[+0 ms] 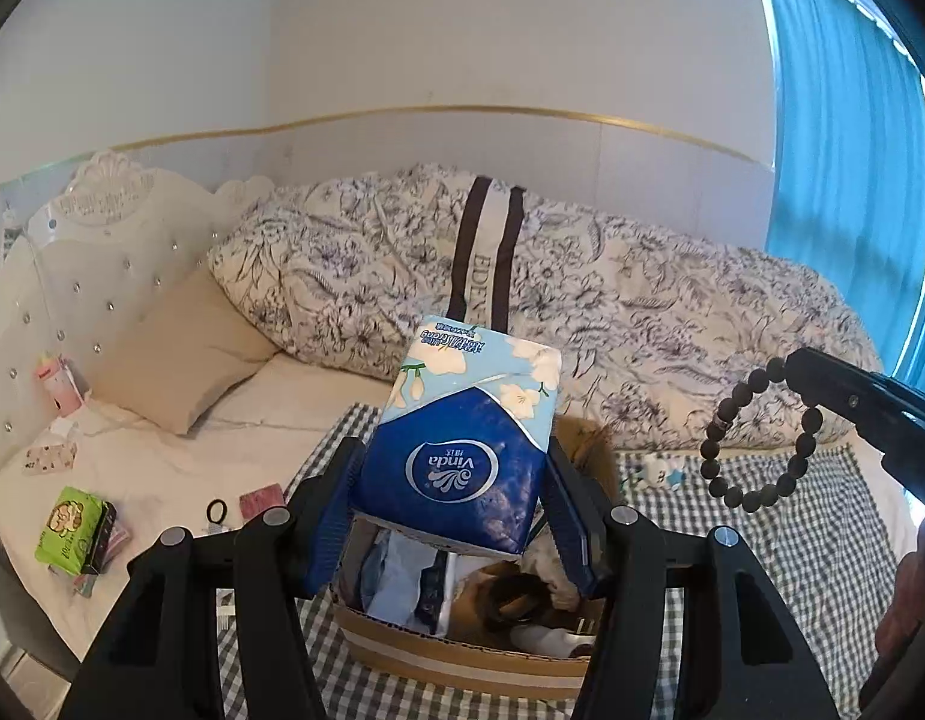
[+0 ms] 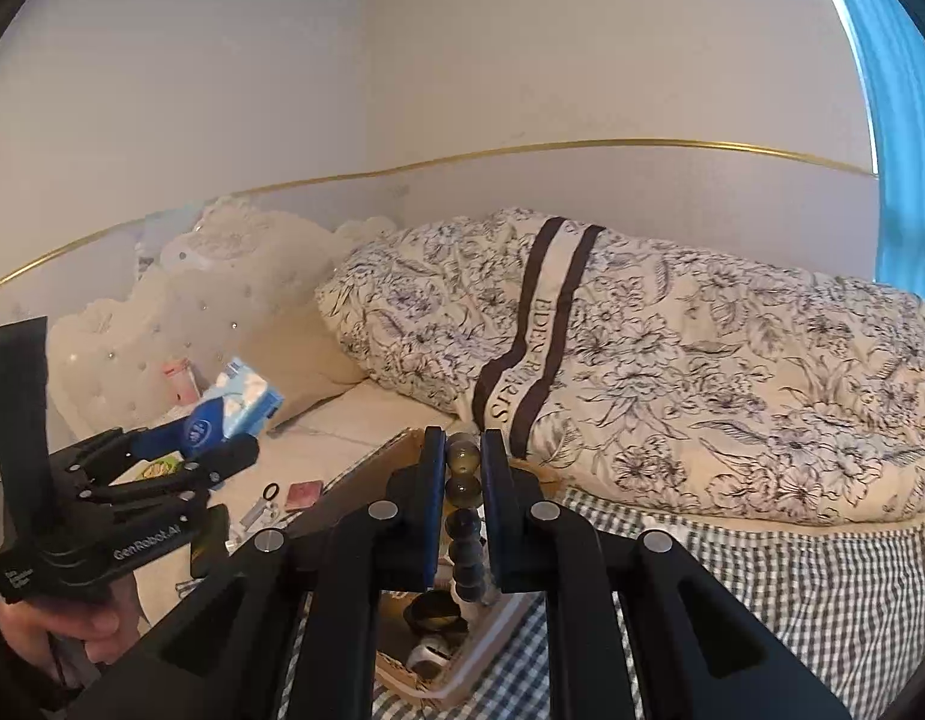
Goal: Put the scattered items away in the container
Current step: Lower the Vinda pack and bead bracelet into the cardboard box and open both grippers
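We hold the left gripper [image 1: 456, 480] clamped on a blue tissue pack [image 1: 471, 426], its two blue pads pressing the pack's sides, so that the pack stands tilted up and away beyond the fingertips. Directly beneath these jaws sits the cardboard box [image 1: 462, 657], open at the top, with folded cloth and other small things already lying inside; it rests on a checked cloth [image 1: 762, 516] spread over the bed. To the right of the left jaws, and apart from them, the right gripper [image 1: 822, 384] comes in from the side with a dark bead bracelet [image 1: 756, 438] hanging as a loop from its tip. In the right wrist view the right gripper [image 2: 462, 504] has its jaws drawn nearly together on that bracelet [image 2: 465, 516], whose beads run in a line down the narrow gap between the pads, and the box [image 2: 480, 642] lies just below them. Far left of the left jaws, on the bare sheet, lie a green packet [image 1: 72, 528], a black hair tie [image 1: 217, 510] and a small pink card [image 1: 261, 498]. Ahead of both jaws is a flowered duvet [image 1: 612, 312].
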`<state>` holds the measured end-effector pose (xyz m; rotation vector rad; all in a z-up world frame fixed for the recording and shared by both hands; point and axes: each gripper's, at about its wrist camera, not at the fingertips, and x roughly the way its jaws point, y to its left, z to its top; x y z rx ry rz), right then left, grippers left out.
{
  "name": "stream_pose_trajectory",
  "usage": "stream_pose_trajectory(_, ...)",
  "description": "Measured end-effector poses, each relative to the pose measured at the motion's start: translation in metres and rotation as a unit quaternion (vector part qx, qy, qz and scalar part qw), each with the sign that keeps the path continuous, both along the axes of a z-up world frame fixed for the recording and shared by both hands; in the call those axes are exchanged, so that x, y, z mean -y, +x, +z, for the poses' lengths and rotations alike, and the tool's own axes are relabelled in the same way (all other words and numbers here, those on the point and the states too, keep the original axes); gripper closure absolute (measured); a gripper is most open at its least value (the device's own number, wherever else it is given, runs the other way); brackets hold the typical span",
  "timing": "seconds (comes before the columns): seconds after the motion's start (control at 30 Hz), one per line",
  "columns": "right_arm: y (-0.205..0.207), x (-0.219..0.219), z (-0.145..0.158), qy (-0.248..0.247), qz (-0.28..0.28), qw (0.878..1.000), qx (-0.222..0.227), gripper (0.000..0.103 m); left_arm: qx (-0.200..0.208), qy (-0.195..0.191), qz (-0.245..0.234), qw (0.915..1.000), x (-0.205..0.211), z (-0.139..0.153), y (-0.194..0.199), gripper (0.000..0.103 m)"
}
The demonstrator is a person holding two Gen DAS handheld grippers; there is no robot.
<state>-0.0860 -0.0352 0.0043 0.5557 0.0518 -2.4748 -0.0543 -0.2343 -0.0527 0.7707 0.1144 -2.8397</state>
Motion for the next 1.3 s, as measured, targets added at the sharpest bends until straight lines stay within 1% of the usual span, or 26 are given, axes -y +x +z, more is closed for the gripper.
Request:
stream_pose_trajectory(0.5,-0.048,0.038,-0.065,0.026,0.029,0.998,0.052,0.092,0.058,0.020,0.005,0.9981,0.021,-0.064,-0.046,0.044)
stream_pose_trajectory(0.93,-0.079,0.060,-0.121,0.052,0.038,0.993,0.101,0.092,0.107,0.040,0.004,0.9935,0.031,-0.115,-0.081,0.044)
stream_pose_trajectory(1.07,-0.085,0.062,-0.137,0.055,0.035,0.991,0.114,0.092,0.113,0.032,0.009,0.9931,0.031,-0.124,-0.085,0.044)
stream_pose_trajectory(1.3,-0.093,0.065,-0.156,0.060,0.034,0.989,0.129,0.092,0.122,0.045,0.011,0.9914,0.036,-0.136,-0.089,0.042)
